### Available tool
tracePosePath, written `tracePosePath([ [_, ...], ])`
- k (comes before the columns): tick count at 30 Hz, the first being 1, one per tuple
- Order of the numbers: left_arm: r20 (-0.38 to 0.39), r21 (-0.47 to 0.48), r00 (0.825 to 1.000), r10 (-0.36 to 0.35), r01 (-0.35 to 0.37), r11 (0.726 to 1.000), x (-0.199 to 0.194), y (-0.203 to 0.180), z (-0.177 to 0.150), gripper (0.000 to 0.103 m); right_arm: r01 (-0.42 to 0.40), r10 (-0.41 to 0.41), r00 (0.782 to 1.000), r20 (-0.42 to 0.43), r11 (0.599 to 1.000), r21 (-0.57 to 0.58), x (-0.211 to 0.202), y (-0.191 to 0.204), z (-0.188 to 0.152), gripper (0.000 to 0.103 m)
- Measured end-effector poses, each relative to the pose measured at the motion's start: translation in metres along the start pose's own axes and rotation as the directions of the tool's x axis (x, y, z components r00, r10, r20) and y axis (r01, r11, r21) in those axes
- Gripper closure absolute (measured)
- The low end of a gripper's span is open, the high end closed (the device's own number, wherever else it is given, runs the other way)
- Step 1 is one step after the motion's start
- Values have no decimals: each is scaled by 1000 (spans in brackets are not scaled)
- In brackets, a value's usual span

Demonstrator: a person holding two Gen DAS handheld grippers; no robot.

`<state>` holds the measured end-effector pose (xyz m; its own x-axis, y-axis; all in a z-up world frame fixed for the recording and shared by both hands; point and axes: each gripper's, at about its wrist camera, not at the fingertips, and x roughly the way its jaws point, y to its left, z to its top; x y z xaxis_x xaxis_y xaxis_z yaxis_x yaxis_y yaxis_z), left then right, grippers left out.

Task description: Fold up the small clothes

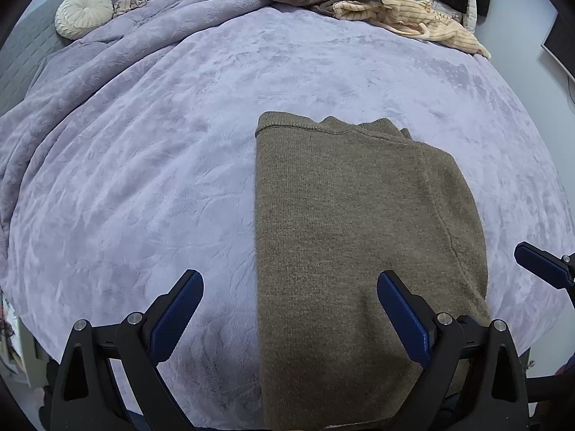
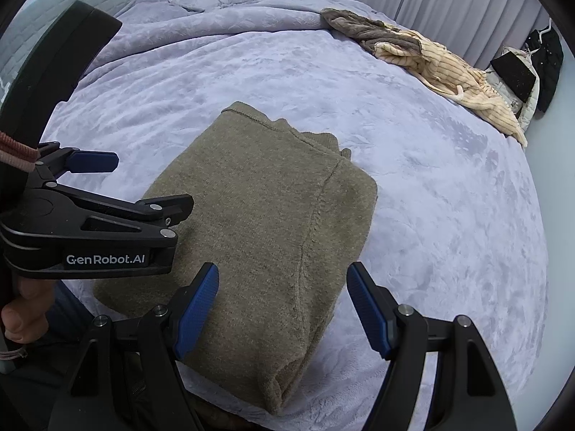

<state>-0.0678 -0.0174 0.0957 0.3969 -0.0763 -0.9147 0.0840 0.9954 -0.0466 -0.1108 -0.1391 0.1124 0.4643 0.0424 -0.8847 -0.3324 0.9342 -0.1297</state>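
A bed point(image 1: 143, 179) covered by a lavender plush blanket point(image 2: 449, 215) fills both views. On its near middle lies the olive-brown knit sweater point(image 1: 352, 233), folded into a long panel with the ribbed neckline at the far end and a sleeve seam running down its right part. At the far edge of the bed sits a heap of unfolded clothes point(image 1: 377, 10), grey-brown and cream striped. A round cream cushion point(image 1: 84, 14) rests by the grey headboard point(image 1: 25, 54). The left hand-held gripper point(image 1: 291, 301) hovers over the sweater's near left edge, jaws spread wide, holding nothing. The right hand-held gripper point(image 2: 284, 305) is likewise wide open and empty above the sweater's near right part.
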Motion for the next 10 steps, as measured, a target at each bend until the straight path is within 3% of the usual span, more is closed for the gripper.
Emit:
tracePosePath([
  [10,-4,27,1000,28,-27,999,-4,-12,-2,5,-27,26,999,26,999,33,-1,-12,-10,26],
])
